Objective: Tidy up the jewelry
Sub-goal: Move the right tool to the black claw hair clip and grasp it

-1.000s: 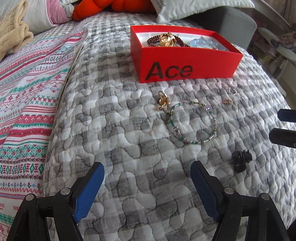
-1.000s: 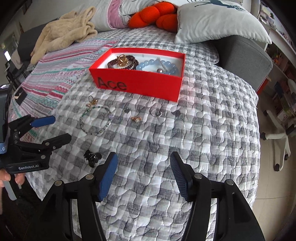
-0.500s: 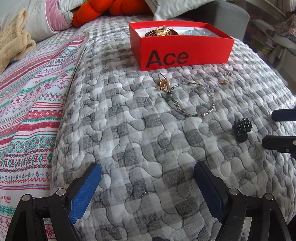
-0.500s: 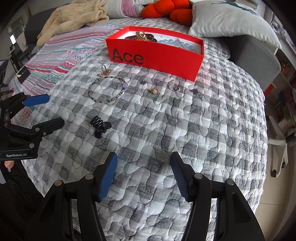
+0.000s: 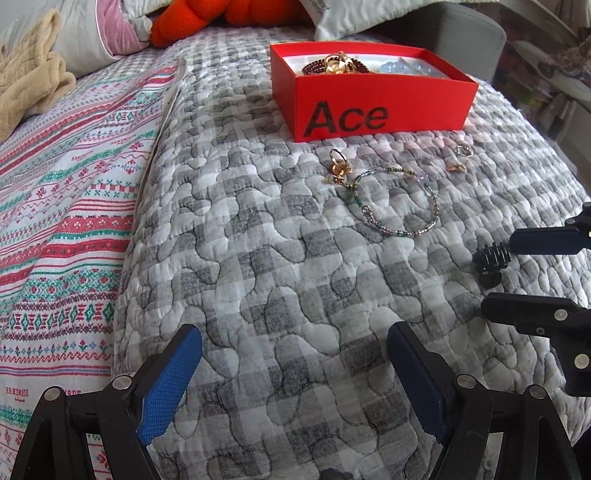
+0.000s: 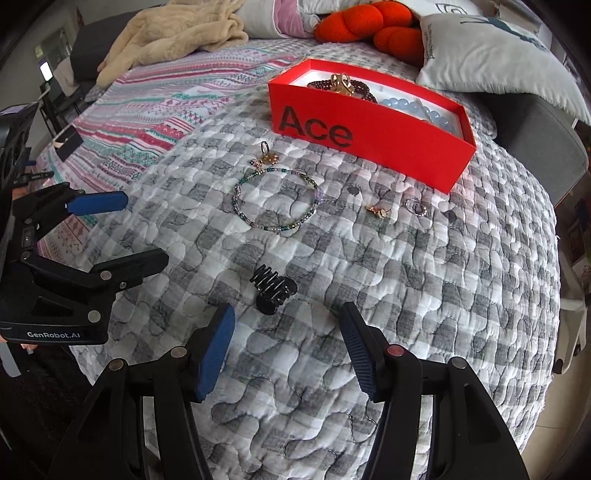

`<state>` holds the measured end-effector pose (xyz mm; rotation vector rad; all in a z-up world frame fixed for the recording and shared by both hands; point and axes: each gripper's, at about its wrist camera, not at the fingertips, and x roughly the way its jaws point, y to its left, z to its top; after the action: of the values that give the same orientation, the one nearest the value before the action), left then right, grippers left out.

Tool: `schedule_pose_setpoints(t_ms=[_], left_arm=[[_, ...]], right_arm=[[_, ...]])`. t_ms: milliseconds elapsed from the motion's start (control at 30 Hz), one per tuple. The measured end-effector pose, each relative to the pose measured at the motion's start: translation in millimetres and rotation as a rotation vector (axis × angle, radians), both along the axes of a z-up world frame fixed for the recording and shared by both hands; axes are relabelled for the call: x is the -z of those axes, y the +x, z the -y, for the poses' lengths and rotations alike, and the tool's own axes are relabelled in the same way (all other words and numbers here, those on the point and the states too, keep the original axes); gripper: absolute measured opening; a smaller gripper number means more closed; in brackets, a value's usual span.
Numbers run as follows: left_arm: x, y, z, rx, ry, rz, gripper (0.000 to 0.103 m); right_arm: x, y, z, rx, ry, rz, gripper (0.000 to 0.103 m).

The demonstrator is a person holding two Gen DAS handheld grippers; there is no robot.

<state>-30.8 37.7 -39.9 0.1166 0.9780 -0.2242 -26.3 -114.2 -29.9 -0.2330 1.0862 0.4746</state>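
A red "Ace" box [image 5: 373, 107] [image 6: 369, 133] sits on the grey quilt, holding a dark beaded bracelet with a gold piece and blue beads. In front of it lie a gold ring charm [image 5: 337, 165] [image 6: 266, 155], a beaded bracelet [image 5: 397, 201] [image 6: 275, 199], a small gold earring [image 6: 378, 211] and a silver ring [image 6: 416, 206]. A black hair claw [image 5: 489, 264] [image 6: 272, 290] lies nearest. My right gripper [image 6: 288, 343] is open just short of the claw. My left gripper [image 5: 293, 373] is open and empty over bare quilt.
A striped patterned blanket [image 5: 66, 177] covers the bed's left side. Pillows, an orange cushion [image 6: 369, 26] and a beige throw [image 6: 173, 33] lie at the far end. The quilt drops off at the right edge [image 6: 546, 295].
Both grippers have moved forward over the quilt. The right gripper has closed in on the black hair claw, which now lies just ahead of its fingers.
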Motion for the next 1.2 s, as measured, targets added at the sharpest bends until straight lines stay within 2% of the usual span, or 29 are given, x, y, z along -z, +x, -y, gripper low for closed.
schedule_pose_setpoints(t_ms=[133, 200, 233, 300, 500, 800, 900, 1200], left_arm=[[-1.5, 0.3, 0.9, 0.01, -0.003, 0.004, 0.086], [-2.4, 0.8, 2.3, 0.015, -0.003, 0.008, 0.086], [-2.7, 1.1, 3.2, 0.016, -0.002, 0.009, 0.086], [-2.8, 2.0, 5.0, 0.017, -0.004, 0.009, 0.086], [-3.3, 6.1, 15.2, 0.043, -0.029, 0.013, 0.086], [-2.1, 21.0, 47.1, 0.094, -0.073, 0.016, 0.085], [-1.7, 28.1, 57.5, 0.099, -0.05, 0.024, 0.085], [1.4, 45.2, 71.5, 0.094, -0.048, 0.036, 0.082]], right_arm=[[-3.7, 3.3, -5.0, -0.015, 0.018, 0.014, 0.046], [-5.1, 4.3, -6.6, -0.025, 0.024, 0.027, 0.035], [-5.6, 4.6, -7.4, -0.029, 0.023, 0.03, 0.033], [-5.5, 6.0, -8.7, -0.034, 0.014, 0.029, 0.021], [-13.9, 8.1, 6.0, -0.008, 0.009, 0.053, 0.021], [-22.3, 11.3, 53.4, 0.083, 0.041, 0.042, 0.021], [-25.3, 12.2, 70.2, 0.111, 0.051, 0.044, 0.021], [-29.3, 17.4, 108.5, 0.202, 0.083, 0.028, 0.021]])
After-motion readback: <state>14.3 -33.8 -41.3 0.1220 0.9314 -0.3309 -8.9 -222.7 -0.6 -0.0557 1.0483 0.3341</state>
